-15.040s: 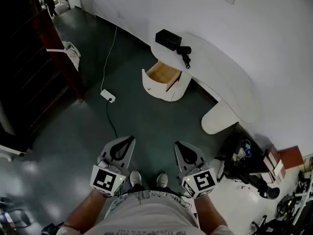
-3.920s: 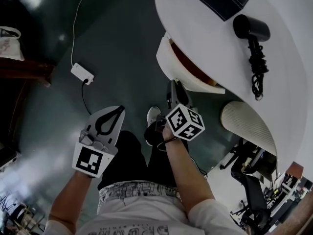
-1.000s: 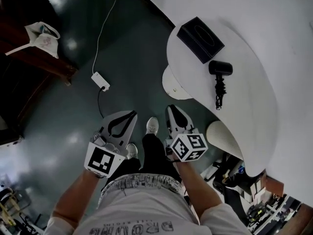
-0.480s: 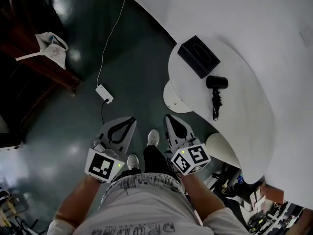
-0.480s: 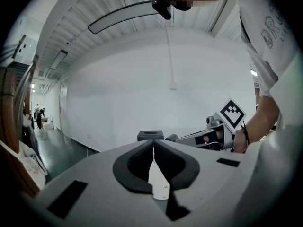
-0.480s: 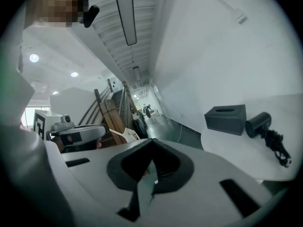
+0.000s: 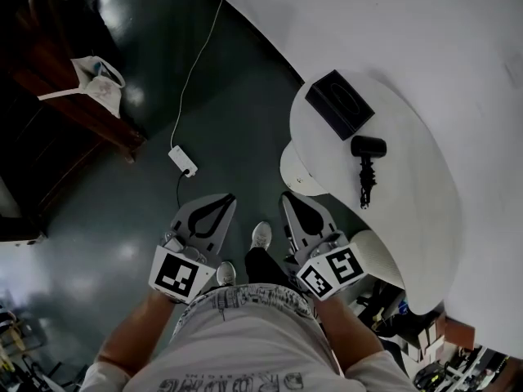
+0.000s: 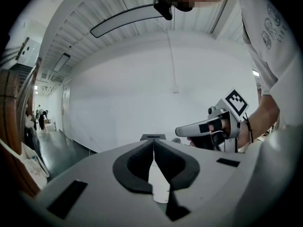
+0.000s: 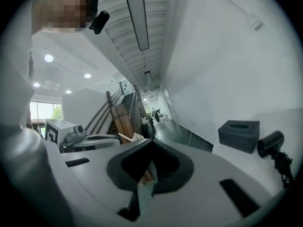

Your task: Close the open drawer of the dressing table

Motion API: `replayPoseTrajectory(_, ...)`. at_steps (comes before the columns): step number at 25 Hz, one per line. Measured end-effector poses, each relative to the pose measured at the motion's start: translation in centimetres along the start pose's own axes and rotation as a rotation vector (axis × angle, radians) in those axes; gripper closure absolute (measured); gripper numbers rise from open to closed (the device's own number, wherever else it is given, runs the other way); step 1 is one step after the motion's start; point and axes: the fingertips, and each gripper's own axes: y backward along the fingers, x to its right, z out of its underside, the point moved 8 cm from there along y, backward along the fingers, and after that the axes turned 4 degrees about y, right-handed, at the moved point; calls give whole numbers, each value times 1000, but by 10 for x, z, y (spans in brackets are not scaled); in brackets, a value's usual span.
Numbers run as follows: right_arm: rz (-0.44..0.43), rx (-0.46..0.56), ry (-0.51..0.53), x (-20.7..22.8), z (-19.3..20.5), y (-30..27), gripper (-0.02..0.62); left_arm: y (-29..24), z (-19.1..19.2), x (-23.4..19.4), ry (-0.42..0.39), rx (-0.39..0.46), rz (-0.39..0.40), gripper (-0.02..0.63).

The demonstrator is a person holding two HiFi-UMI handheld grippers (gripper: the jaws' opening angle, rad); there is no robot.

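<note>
Seen from the head view, two grippers are held side by side at waist height: the left hand-held gripper (image 7: 226, 200) and the right hand-held gripper (image 7: 288, 197), each with one marker cube. One white curved worktop (image 7: 409, 219) stands against a white wall (image 7: 425, 23). It carries two things: one black tissue box (image 7: 339, 104) near its far left corner, and one black hair dryer (image 7: 366, 158) just beside the box, toward the middle. The one drawer (image 7: 298, 172) sits under the worktop's left edge, pushed in, showing only its rounded white front. Both grippers are clear of it. The floor (image 7: 229, 96) is dark, glossy green. On it lie one white power strip (image 7: 184, 161) and its one pale cable (image 7: 196, 64), which runs off toward the wall. Two shoes (image 7: 261, 235) show between the grippers. One pale bag (image 7: 98, 78) sits on dark wooden furniture at the left.

From the left gripper view, the left hand-held gripper is clenched, its jaws meeting at the tips with nothing between them. The tissue box shows just beyond them, and the right hand-held gripper is level with it at the right. One long ceiling light (image 8: 125, 20) hangs overhead.

From the right gripper view, the right hand-held gripper is also clenched and empty. The box and dryer lie at the right, and one staircase (image 9: 125, 110) rises behind.
</note>
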Motion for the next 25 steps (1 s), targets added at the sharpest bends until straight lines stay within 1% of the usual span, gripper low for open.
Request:
replayPoseTrajectory(8, -36, -13, 11, 14, -7, -4, 589, -15, 1, -3, 9, -10, -22, 581)
replayPoseTrajectory(19, -137, -29, 32, 55, -23, -21, 589, -59, -12, -5, -2, 1, -88, 581)
replayPoseTrajectory(25, -156, -31, 45, 70, -32, -28, 589, -77, -14, -9, 11, 5, -110, 581)
